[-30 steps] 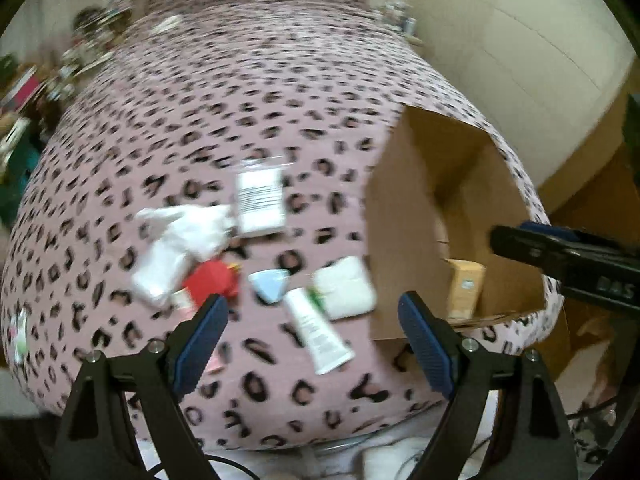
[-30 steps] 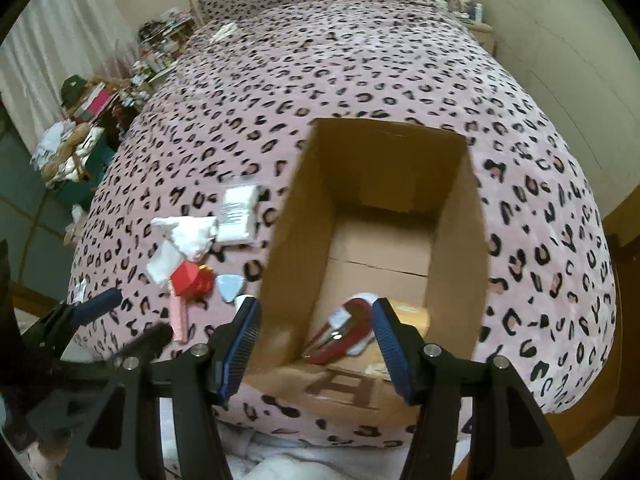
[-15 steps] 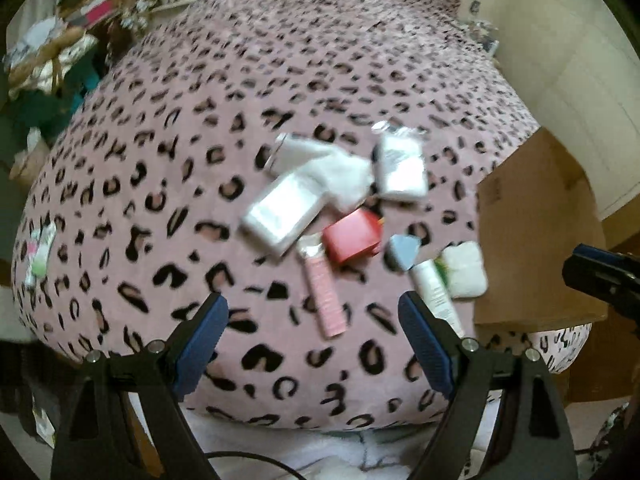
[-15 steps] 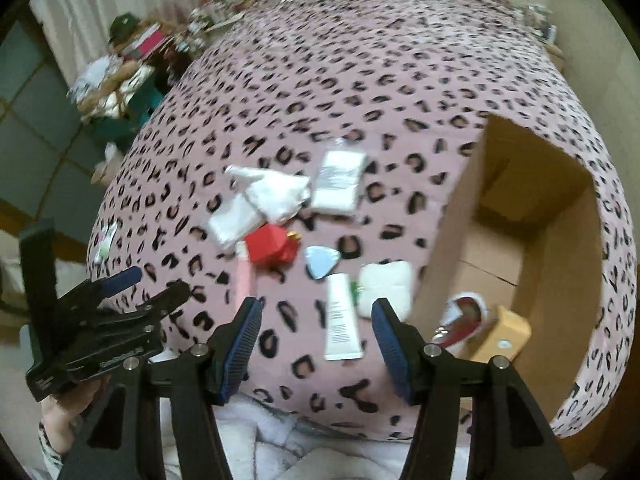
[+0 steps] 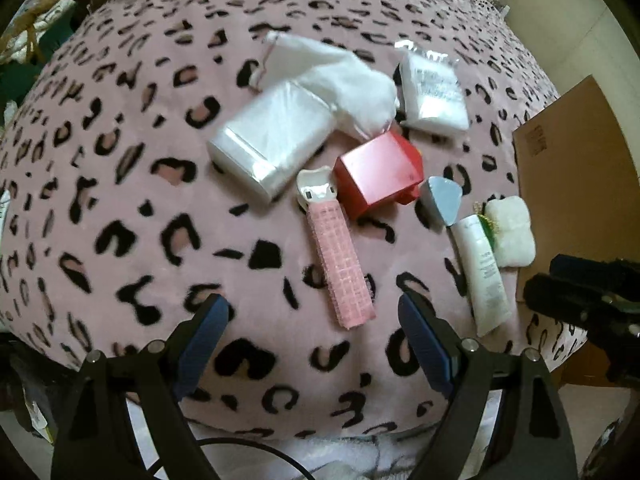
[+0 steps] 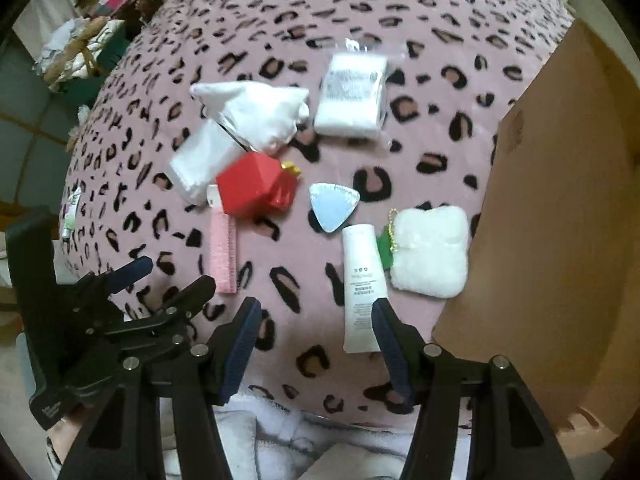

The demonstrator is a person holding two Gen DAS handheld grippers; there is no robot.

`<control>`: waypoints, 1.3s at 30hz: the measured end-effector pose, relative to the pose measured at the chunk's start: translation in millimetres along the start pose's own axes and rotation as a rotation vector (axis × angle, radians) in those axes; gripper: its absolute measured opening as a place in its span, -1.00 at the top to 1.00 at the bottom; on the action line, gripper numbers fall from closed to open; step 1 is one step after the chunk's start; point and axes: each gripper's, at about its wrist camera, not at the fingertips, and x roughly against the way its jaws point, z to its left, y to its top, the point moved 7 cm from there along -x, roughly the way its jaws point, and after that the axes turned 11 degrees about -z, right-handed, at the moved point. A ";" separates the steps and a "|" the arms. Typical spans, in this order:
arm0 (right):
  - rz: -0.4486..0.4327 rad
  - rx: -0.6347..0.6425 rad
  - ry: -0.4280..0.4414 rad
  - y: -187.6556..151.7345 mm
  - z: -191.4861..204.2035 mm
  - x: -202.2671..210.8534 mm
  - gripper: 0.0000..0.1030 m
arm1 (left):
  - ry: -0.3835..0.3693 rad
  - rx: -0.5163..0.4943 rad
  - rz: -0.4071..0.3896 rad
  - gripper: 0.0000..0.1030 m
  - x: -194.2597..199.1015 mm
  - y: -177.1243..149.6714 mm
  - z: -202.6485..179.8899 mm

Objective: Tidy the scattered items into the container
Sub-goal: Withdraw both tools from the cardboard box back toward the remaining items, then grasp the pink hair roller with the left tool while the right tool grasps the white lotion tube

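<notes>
The box [image 6: 560,220] is seen at the right edge of both views, standing on the bed [image 5: 120,200]; only its outer cardboard wall is shown, so what lies inside cannot be told; the wall rises between the scattered things and the box's interior.

The things are spread on the leopard-print cover left of the box; a white pad [image 6: 430,252] with a green tag and gold chain lies just beside the wall; a white tube [image 6: 362,284] lies touching the tag's side, its lower end between the right gripper's [image 6: 316,344] fingers in that view; a pale blue triangle [image 6: 332,206] sits above the tube; a red box [image 5: 378,176] lies against a pink roller [image 5: 340,264], whose white end is beside a clear-wrapped pack [image 5: 272,140]; a white cloth [image 5: 340,76] overlaps that pack and reaches the red box; a sealed white packet [image 5: 434,96] lies apart, farther up the bed.

The left gripper [image 5: 312,344] is held wide over bare cover, the roller's lower end just above the gap; nothing is gripped. The right gripper is seen half-spread, nothing pressed by its pads. A small tube [image 6: 70,212] lies near the bed's left edge; clutter is seen beyond the bed.
</notes>
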 end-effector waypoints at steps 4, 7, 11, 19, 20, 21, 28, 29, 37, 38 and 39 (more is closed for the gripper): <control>0.025 0.017 -0.010 1.6 2.0 -19.9 -0.15 | -0.022 -0.003 0.003 -0.71 -16.2 4.5 -4.8; 0.050 0.032 -0.041 3.6 -1.4 -37.2 -0.15 | -0.028 -0.007 -0.002 -0.71 -27.0 8.5 -6.6; 0.096 0.010 -0.042 1.6 -9.5 -62.2 -0.14 | -0.021 0.002 0.013 -0.71 -43.6 8.8 -2.5; 0.116 0.036 -0.111 3.4 -25.0 -88.1 -0.15 | 0.003 -0.019 0.009 -0.71 -66.8 8.0 -3.4; 0.129 0.030 -0.107 2.2 -26.1 -93.1 -0.15 | 0.009 -0.026 0.005 -0.70 -68.4 8.4 -4.5; 0.131 0.031 -0.111 1.8 -26.6 -95.3 -0.15 | 0.013 -0.030 0.000 -0.70 -69.5 8.7 -5.2; 0.116 0.045 -0.137 2.4 -25.4 -94.5 -0.02 | -0.008 0.021 -0.022 -0.36 -65.8 11.0 0.5; 0.114 0.038 -0.136 2.5 -26.3 -93.6 0.07 | -0.020 0.039 -0.022 -0.25 -64.1 11.3 3.4; 0.100 -0.021 -0.114 3.3 -31.2 -89.4 0.33 | -0.072 0.113 -0.024 0.21 -60.2 13.6 18.2; 0.100 -0.021 -0.115 3.4 -30.9 -89.4 0.33 | -0.077 0.120 -0.022 0.23 -59.7 13.3 19.5; 0.099 -0.022 -0.117 3.6 -30.7 -89.3 0.33 | -0.084 0.128 -0.021 0.24 -60.2 13.3 20.2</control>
